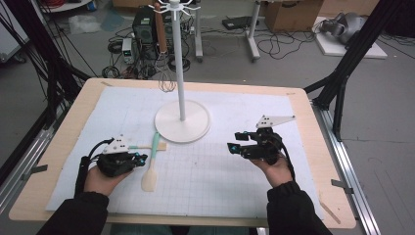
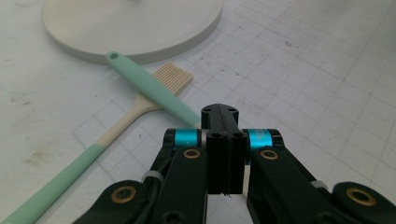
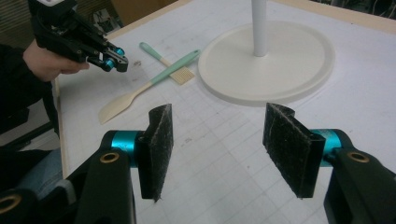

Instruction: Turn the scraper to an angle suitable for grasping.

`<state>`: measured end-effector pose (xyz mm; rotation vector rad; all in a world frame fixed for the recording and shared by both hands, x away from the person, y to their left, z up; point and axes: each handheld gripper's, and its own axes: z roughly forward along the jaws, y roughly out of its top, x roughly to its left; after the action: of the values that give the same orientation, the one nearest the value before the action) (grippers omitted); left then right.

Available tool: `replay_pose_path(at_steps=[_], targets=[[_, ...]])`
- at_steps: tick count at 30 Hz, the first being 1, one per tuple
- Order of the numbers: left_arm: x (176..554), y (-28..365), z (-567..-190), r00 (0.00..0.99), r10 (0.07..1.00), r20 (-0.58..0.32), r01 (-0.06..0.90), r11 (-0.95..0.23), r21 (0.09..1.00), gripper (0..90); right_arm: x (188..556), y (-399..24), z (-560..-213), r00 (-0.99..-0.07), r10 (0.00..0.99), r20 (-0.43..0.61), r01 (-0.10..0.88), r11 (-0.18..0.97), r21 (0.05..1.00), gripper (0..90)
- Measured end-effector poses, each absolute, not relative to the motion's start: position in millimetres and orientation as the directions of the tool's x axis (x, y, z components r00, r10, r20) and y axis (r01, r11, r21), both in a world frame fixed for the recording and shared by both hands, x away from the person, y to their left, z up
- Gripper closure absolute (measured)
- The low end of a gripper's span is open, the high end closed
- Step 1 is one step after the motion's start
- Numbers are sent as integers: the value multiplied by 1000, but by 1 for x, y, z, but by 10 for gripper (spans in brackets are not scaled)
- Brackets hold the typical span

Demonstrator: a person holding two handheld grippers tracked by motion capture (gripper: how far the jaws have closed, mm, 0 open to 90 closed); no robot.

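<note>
High view first: find the spatula [image 1: 152,152] on the white mat [image 1: 220,176], just in front of the stand's round base [image 1: 169,128], crossed over a brush [image 1: 162,146]. Note the left gripper [image 1: 141,159] just beside the crossing, with jaws pressed flat together and nothing between them. Note the right gripper [image 1: 235,147] well apart on the other side, with jaws spread wide and empty.

Judging by that, treat the step in hand as a reach for the spatula. Spread the left jaws before lowering any further. Aim for the green handle rather than the blade, a little away from the crossing, so as not to drag the brush along. Come in across the handle, not along it. Close squarely, then lift straight up. Keep the right gripper clear of the stand meanwhile.

In the left gripper view, look at the spatula [image 2: 149,86] closely: mint-green handle with a hanging hole at the end touching the base rim, slim and smooth, likely slippery. Lies on top of the brush [image 2: 173,77], over its cream neck, beside the ribbed bristle head.
</note>
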<state>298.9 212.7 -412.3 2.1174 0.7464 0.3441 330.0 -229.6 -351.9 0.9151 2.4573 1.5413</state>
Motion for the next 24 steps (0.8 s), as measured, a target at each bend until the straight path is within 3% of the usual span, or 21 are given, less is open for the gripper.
replay_pose_path(at_steps=[24], targets=[[308, 178, -431, 829, 559, -25, 396, -553, 733, 896, 328, -236, -362, -802, 549, 236, 453, 301, 839, 403]])
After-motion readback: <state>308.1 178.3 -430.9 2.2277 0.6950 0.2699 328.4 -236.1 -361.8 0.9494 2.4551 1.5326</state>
